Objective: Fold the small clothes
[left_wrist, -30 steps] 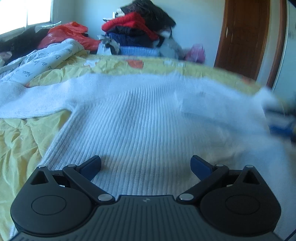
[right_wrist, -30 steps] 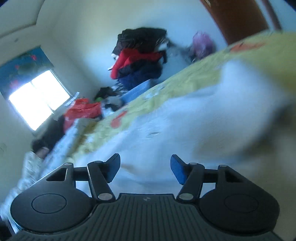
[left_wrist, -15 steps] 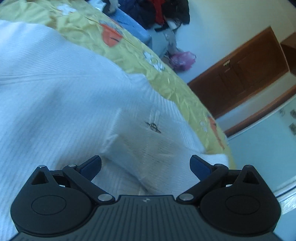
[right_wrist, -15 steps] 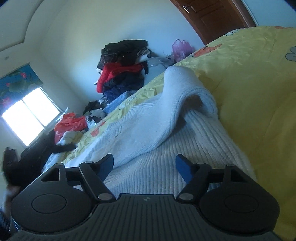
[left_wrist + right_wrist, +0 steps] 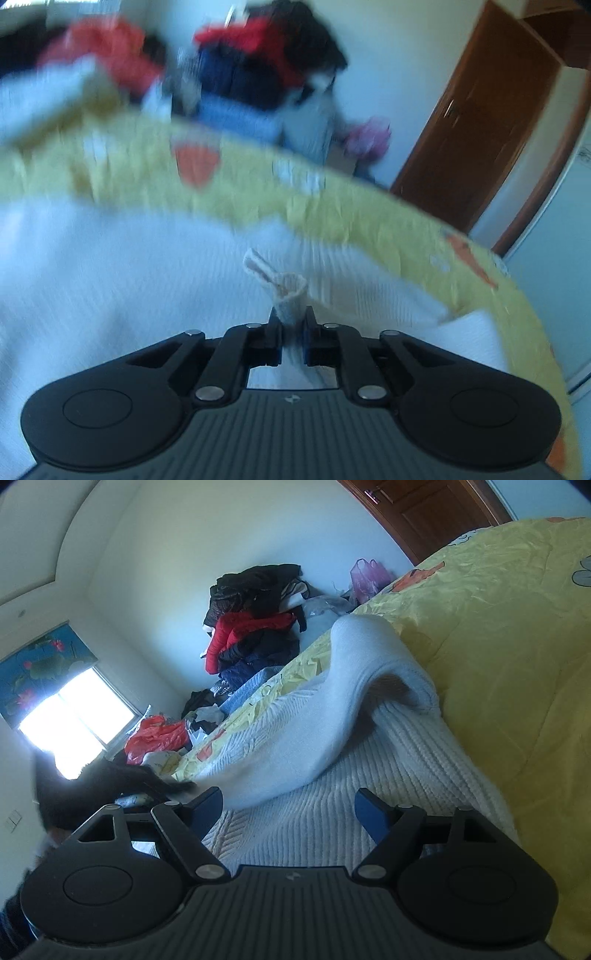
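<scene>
white ribbed knit sweater spread on yellow quilted bed | left claw clenched on a pinched sweater fold | right claw released above sweater | soft, limp, light; likely best gripped at hem or sleeve edge

One white knitted sweater lies on one yellow bedspread. Two grippers are present: the left gripper, clamped on a sweater edge, and the right gripper, with fingers spread. Background items: one clothes pile, one wooden door, one window.
</scene>
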A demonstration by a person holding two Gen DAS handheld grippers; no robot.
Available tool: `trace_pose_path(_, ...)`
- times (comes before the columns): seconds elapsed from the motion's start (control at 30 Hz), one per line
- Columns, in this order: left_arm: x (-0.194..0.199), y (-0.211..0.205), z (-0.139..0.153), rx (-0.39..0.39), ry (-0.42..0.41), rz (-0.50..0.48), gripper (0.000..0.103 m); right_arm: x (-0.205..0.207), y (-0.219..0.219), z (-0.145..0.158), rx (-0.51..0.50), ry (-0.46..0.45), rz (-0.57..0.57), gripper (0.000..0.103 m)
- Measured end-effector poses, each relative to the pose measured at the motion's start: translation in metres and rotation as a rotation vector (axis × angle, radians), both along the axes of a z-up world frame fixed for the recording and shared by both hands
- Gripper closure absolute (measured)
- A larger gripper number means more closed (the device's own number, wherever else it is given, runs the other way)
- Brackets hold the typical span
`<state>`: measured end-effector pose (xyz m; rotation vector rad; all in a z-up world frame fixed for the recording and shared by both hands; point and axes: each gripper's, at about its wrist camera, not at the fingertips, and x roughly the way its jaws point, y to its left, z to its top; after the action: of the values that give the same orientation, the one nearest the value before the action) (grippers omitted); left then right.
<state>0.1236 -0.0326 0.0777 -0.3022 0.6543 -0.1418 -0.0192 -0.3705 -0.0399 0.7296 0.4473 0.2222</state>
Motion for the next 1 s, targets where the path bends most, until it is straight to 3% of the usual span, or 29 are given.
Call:
trace_pose_path(0.07, -0.005, 0.020, 0.012, 0.009, -0.029, 0.018, 0.094, 0.000, 0.001, 0.000, -0.002, 0.000, -0.001, 0.020)
trace_pose_path(0.17, -0.005, 0.046, 0.008, 0.013, 0.003, 0.039, 0.094, 0.000, 0.002, 0.000, -0.005, 0.001, -0.001, 0.020)
trace_pose_path(0.27, 0.004, 0.055, -0.020, 0.058, 0.098, 0.030, 0.094, 0.001, 0.003, 0.000, -0.010, 0.003, 0.000, 0.020)
trace_pose_path(0.37, 0.004, 0.051, -0.050, 0.129, 0.140, 0.032, 0.094, 0.002, 0.004, 0.000, -0.022, 0.008, -0.001, 0.020)
trace_pose_path(0.47, -0.003, 0.046, -0.058, 0.171, 0.098, 0.025, 0.092, 0.003, 0.006, 0.001, -0.035, 0.015, 0.000, 0.020)
trace_pose_path(0.57, -0.013, 0.048, -0.044, 0.208, 0.070, 0.015, 0.087, 0.003, 0.010, 0.007, -0.087, 0.047, 0.000, 0.023)
trace_pose_path(0.63, -0.032, 0.050, -0.027, 0.208, -0.013, 0.021, 0.079, -0.003, 0.016, 0.026, -0.151, 0.041, 0.017, 0.021)
trace_pose_path(0.67, -0.043, 0.050, -0.020, 0.222, -0.075, 0.034, 0.067, -0.007, 0.016, 0.037, -0.155, -0.007, 0.024, 0.021)
trace_pose_path(0.7, -0.053, 0.046, -0.014, 0.250, -0.141, 0.054, 0.049, -0.009, 0.017, 0.050, -0.166, -0.058, 0.028, 0.021)
trace_pose_path(0.77, -0.059, 0.033, -0.011, 0.291, -0.219, 0.042, 0.018, 0.006, 0.020, 0.073, -0.233, -0.120, 0.015, 0.011)
trace_pose_path(0.87, -0.046, 0.010, -0.022, 0.297, -0.197, -0.028, 0.018, 0.062, 0.034, 0.086, -0.404, -0.088, 0.029, 0.011)
trace_pose_path(1.0, -0.017, -0.009, -0.053, 0.255, -0.054, -0.127, 0.019, 0.140, 0.050, 0.064, -0.558, 0.051, 0.086, 0.016)
